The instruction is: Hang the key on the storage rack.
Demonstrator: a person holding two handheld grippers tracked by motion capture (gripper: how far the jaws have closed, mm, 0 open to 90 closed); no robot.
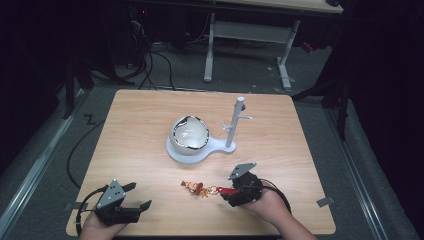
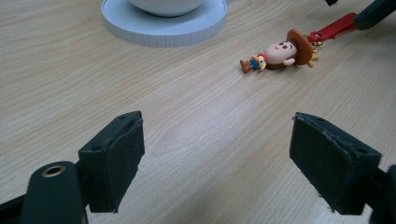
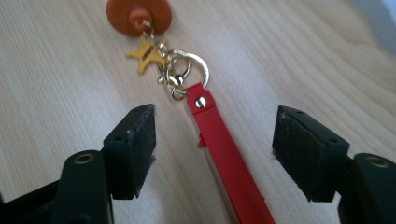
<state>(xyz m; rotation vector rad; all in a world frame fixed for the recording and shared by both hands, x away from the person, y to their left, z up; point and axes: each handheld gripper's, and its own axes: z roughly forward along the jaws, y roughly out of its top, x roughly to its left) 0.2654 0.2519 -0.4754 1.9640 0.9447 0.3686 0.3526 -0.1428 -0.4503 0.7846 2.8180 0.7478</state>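
Two black jaws of the right gripper [image 3: 215,154] are standing spread wide, straddling the red strap [image 3: 229,163] without touching it. The strap's long axis is running straight out toward the cowboy figure keychain [image 1: 192,187], which is lying just in front of the white stand [image 1: 196,152]. The left gripper [image 1: 136,196] is idling unclenched, farther off. The strap's near end is cut off from sight.

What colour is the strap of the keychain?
Red strap, with a small silver rivet near the ring; clearest in the right gripper view.

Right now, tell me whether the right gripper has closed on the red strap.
No: the right gripper stands open, the red strap lying between its jaws, untouched.
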